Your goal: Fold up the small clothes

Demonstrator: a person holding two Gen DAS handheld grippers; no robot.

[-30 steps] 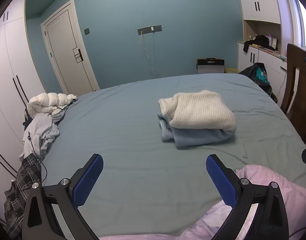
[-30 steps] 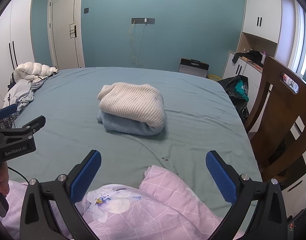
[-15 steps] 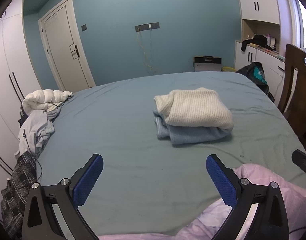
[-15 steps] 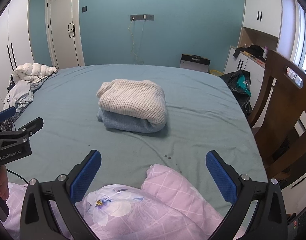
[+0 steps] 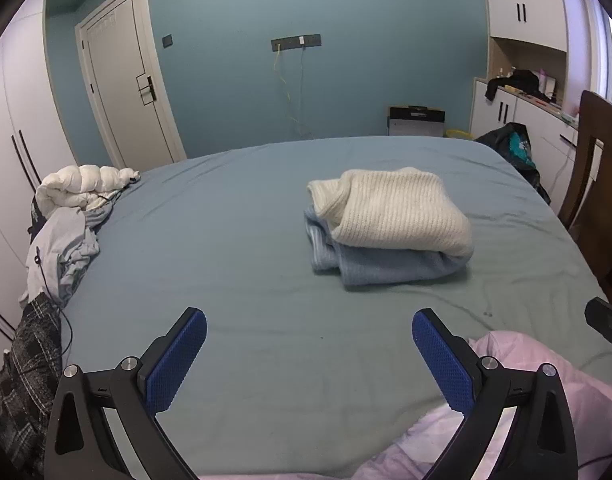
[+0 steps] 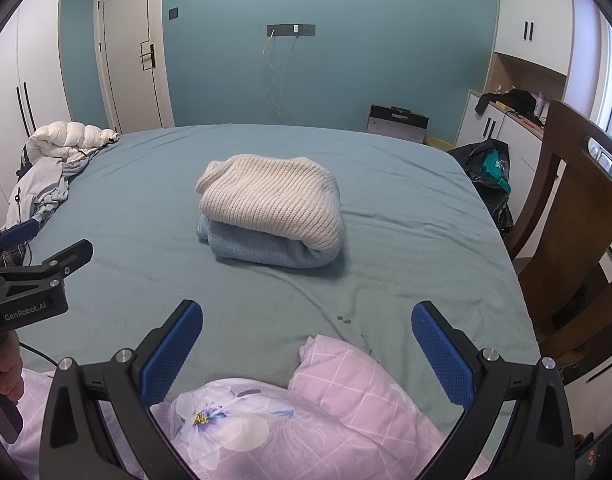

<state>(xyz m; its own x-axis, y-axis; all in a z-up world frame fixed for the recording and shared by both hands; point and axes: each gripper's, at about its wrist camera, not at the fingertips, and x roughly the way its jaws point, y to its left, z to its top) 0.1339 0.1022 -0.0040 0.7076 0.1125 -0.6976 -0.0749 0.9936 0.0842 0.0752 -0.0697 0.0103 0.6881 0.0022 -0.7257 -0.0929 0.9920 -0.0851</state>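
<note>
Sweaters, folded: cream sweater [image 6: 271, 200] is stacked on blue sweater [image 6: 257, 246] mid-bed [image 6: 145, 200]. Left gripper [image 5: 306, 354] and right gripper [image 6: 306, 350] are held above the near edge, jaws wide, empty. Pink quilt [image 6: 338, 408] is seen below.

A: Where is open room?
B: Bare bed [image 5: 233, 248] lies between the quilt [image 6: 338, 400] and the stack [image 6: 269, 208].
A: Obstacles?
B: Clothes pile [image 5: 65, 232] left, chair [image 6: 578, 216] right.
</note>
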